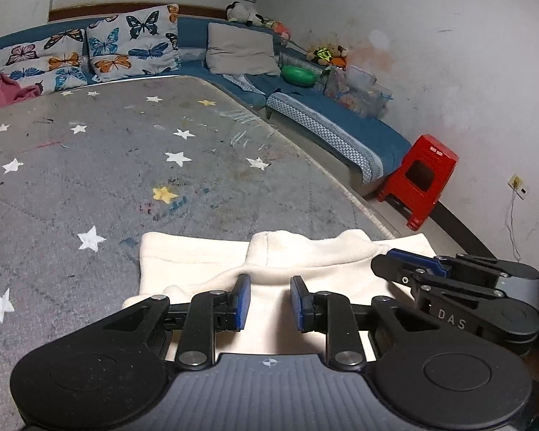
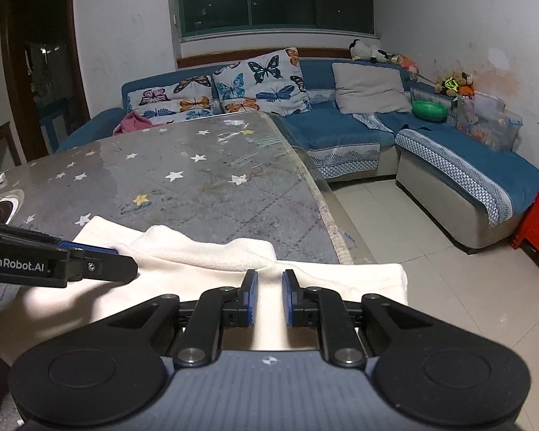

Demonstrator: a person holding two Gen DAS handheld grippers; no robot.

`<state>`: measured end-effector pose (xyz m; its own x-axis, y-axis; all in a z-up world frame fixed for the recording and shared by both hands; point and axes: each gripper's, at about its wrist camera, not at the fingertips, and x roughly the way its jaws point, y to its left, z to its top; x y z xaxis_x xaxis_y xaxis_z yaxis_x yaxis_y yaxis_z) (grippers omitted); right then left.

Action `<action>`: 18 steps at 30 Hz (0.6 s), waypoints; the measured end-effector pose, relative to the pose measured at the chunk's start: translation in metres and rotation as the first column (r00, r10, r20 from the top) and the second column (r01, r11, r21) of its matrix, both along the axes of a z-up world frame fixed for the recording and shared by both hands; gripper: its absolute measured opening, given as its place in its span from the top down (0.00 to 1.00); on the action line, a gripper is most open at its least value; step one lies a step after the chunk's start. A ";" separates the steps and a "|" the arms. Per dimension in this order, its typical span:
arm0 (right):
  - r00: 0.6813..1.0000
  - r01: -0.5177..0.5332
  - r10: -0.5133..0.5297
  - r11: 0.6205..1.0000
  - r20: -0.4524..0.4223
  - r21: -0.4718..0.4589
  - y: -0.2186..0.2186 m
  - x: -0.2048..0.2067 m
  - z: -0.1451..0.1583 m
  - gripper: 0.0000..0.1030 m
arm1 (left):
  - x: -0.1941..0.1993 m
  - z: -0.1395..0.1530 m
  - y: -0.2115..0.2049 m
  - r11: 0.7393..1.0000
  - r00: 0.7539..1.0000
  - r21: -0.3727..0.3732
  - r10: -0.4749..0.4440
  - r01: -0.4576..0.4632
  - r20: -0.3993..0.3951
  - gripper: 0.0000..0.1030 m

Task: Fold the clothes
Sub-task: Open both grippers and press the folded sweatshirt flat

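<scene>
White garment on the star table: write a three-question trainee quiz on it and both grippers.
1. True or false: the left gripper is shut on the white garment.
2. Which lies nearest the table's right-hand edge? A) white garment B) pink cloth C) green bowl
3. Fill in: the right gripper's jaws stand ___ above the garment.

Key: 1 false, its jaws are apart; 2 A; 3 open.
</scene>
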<state>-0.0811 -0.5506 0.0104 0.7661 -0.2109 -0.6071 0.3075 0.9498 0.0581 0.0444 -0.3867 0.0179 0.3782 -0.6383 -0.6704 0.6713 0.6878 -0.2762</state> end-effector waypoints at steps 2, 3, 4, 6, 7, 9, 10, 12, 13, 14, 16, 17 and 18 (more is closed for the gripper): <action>1.000 -0.004 0.004 1.000 0.004 -0.003 0.002 -0.003 0.003 0.85 | -0.001 0.001 0.000 1.000 1.000 0.003 0.000 0.000 0.005 0.75; 1.000 -0.010 0.010 1.000 0.006 -0.004 0.004 -0.006 0.005 0.85 | -0.002 0.001 0.000 1.000 1.000 0.003 0.001 -0.001 0.006 0.75; 1.000 -0.017 0.017 1.000 0.008 -0.005 0.006 -0.009 0.007 0.85 | -0.002 0.001 0.001 1.000 1.000 0.003 0.001 -0.001 0.007 0.75; 1.000 -0.023 0.023 1.000 0.014 -0.005 0.011 -0.018 0.010 0.85 | -0.003 0.002 0.001 1.000 1.000 0.005 0.001 -0.001 0.011 0.75; 1.000 -0.020 0.020 1.000 0.017 -0.002 0.011 -0.024 0.011 0.85 | -0.004 0.002 0.000 1.000 1.000 0.008 0.001 -0.001 0.014 0.75; 1.000 -0.012 0.012 1.000 0.024 0.003 0.013 -0.035 0.011 0.85 | -0.005 0.002 0.000 1.000 1.000 0.011 0.001 -0.002 0.019 0.75; 1.000 -0.009 0.008 1.000 0.027 0.006 0.014 -0.041 0.011 0.85 | -0.006 0.002 0.000 1.000 1.000 0.013 0.002 -0.002 0.021 0.75; 0.999 -0.001 0.001 1.000 0.034 0.012 0.015 -0.053 0.012 0.85 | -0.006 0.002 -0.001 1.000 1.000 0.017 0.002 -0.003 0.026 0.75; 0.999 0.003 -0.003 1.000 0.037 0.015 0.016 -0.058 0.012 0.85 | -0.006 0.001 -0.001 1.000 1.000 0.019 0.002 -0.003 0.029 0.75; 0.999 0.006 -0.007 1.000 0.040 0.018 0.017 -0.064 0.012 0.85 | -0.007 0.001 -0.002 1.000 0.999 0.022 0.003 -0.003 0.033 0.74; 0.999 0.014 -0.015 1.000 0.043 0.025 0.018 -0.074 0.011 0.85 | -0.008 0.001 -0.003 1.000 0.999 0.027 0.004 -0.005 0.038 0.73; 0.999 0.019 -0.020 0.999 0.038 0.026 0.017 -0.078 0.009 0.85 | -0.008 0.001 -0.003 1.000 0.999 0.029 0.004 -0.005 0.040 0.73; 0.999 0.023 -0.023 1.000 0.034 0.021 0.017 -0.081 0.006 0.85 | -0.008 0.002 -0.003 0.999 0.999 0.032 0.004 -0.006 0.042 0.73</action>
<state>-0.1618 -0.5340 0.0161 0.7818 -0.2164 -0.5848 0.3268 0.9409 0.0887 0.0364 -0.3901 0.0195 0.4094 -0.6148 -0.6741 0.6784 0.6992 -0.2256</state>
